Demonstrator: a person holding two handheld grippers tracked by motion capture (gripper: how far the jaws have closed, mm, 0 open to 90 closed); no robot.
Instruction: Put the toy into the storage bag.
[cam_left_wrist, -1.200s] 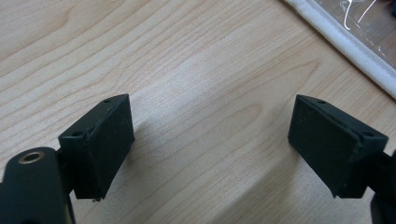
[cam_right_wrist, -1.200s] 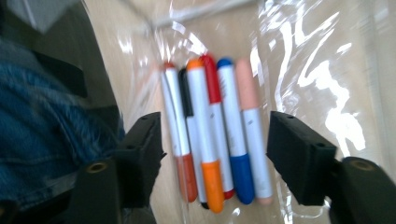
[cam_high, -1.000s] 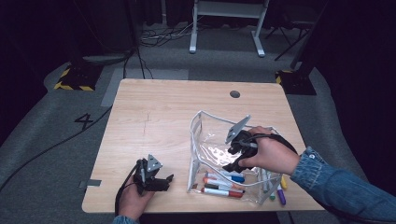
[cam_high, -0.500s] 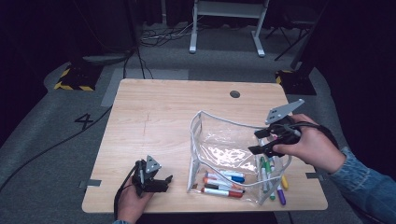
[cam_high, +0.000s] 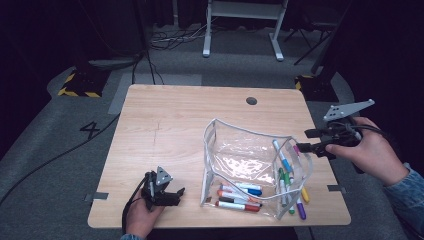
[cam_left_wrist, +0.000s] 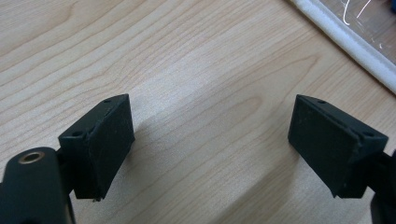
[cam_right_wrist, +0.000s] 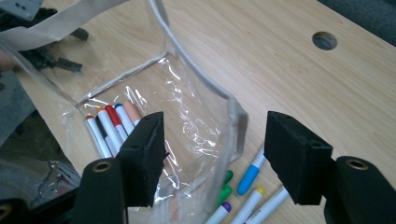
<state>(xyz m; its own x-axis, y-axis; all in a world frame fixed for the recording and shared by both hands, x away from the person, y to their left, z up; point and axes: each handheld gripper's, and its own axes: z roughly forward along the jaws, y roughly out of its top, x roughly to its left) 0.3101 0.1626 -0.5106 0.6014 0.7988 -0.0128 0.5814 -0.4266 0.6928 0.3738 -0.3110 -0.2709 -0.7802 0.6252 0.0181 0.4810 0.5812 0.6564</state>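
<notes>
A clear pouch (cam_high: 245, 155) with white trim stands open on the right half of the wooden table (cam_high: 170, 125). Several markers (cam_high: 237, 196) lie inside its near end. More markers (cam_high: 286, 177) lie at its right side. My right gripper (cam_high: 305, 141) hovers above the table's right edge, open and pointing left at the pouch. Its jaws have just been closing a little, with nothing gripped between them. In the right gripper view the pouch's rim (cam_right_wrist: 233, 112) and the loose markers (cam_right_wrist: 247, 179) sit beyond the right gripper (cam_right_wrist: 215, 119). My left gripper (cam_high: 175, 192) rests open at the near left, over bare wood (cam_left_wrist: 210, 107).
A round cable hole (cam_high: 251, 100) sits near the table's far edge. A white stand (cam_high: 240, 20) and cables (cam_high: 165, 40) are on the floor behind. The left and far parts of the table hold nothing.
My right gripper has moved right and upward, from over the pouch's middle to the table's right edge. The left gripper has stayed put.
</notes>
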